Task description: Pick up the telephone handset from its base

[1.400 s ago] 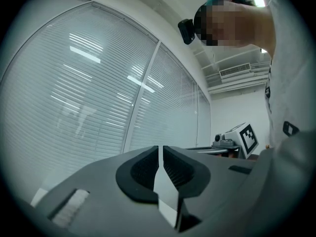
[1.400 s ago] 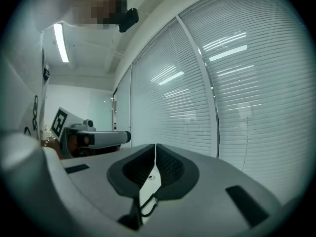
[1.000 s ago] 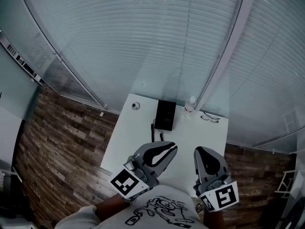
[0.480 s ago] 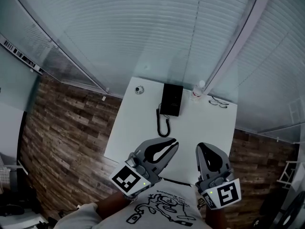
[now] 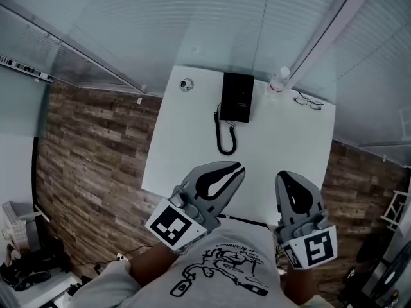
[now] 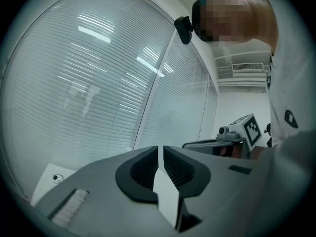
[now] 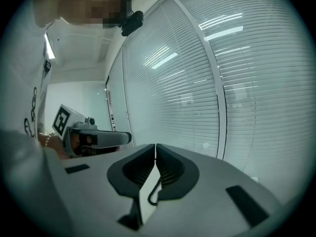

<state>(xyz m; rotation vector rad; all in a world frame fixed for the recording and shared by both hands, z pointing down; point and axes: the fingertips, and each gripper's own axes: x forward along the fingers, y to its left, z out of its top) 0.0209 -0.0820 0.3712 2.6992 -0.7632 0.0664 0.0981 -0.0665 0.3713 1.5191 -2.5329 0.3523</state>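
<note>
Hovering over the white table's [image 5: 186, 153] near edge, bare top ahead | my left gripper [image 5: 240, 167] and right gripper [image 5: 286, 174] both clenched, empty | black telephone handset [image 5: 227, 99] on its base [image 5: 243, 97] by far edge, cord [image 5: 225, 137] looping nearer.

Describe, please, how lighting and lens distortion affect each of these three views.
Head view: dim, bluish, fisheye bowing the blinds into arcs; the white table stays brightest. Left gripper view: dark round vignette, ceiling-light reflections streaking the blinds. Right gripper view: same vignette, similar streaks upper right.
</note>
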